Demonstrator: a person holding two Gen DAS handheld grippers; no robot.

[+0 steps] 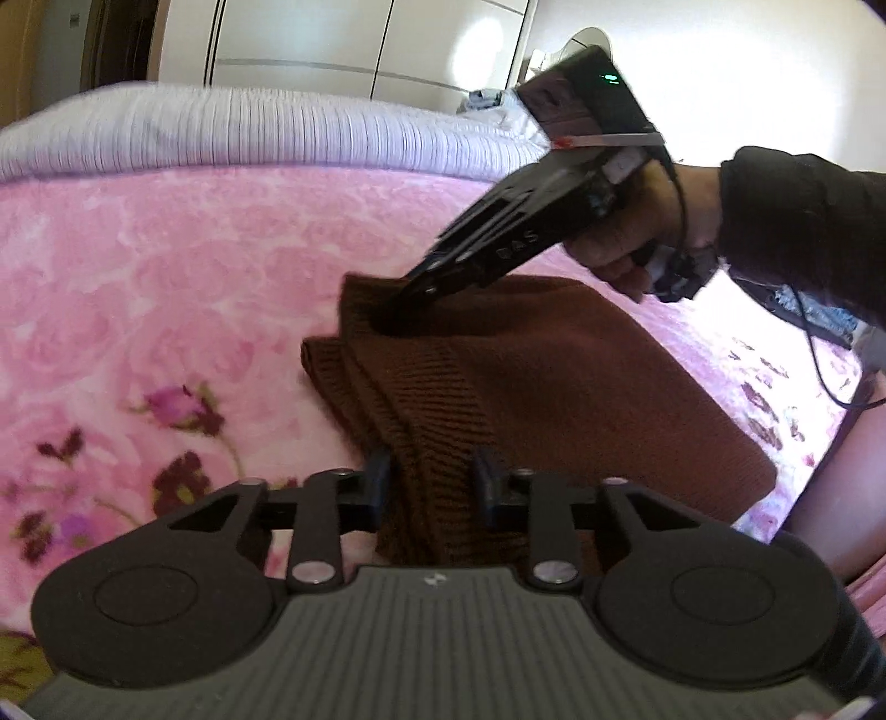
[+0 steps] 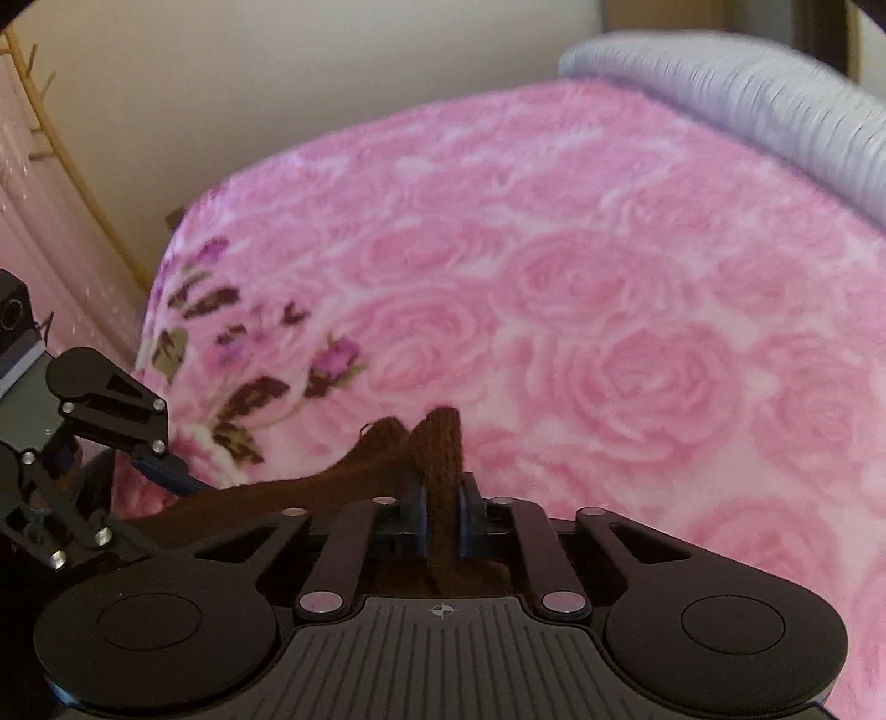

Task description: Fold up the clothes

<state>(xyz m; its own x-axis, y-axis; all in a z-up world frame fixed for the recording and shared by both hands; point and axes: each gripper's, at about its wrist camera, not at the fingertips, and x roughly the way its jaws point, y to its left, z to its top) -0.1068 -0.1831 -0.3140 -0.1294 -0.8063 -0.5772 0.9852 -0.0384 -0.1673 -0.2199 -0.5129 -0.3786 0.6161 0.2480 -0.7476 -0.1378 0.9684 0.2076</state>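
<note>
A brown knit garment (image 1: 554, 376) lies folded in layers on a pink rose-patterned blanket (image 1: 166, 288). My left gripper (image 1: 432, 476) is shut on the garment's near ribbed edge. My right gripper (image 1: 410, 288) reaches in from the right and pinches the garment's far corner. In the right wrist view, the right gripper (image 2: 441, 515) is shut on a narrow fold of the brown knit (image 2: 437, 443), which rises between the fingers. The left gripper (image 2: 166, 471) shows at the left edge there, holding the same cloth.
The blanket (image 2: 609, 304) covers a bed. A grey ribbed roll of bedding (image 1: 249, 133) lies along the far edge. White wardrobe doors (image 1: 332, 39) stand behind. Black cables (image 1: 825, 343) hang at the right. A wall (image 2: 221, 83) borders the bed's other side.
</note>
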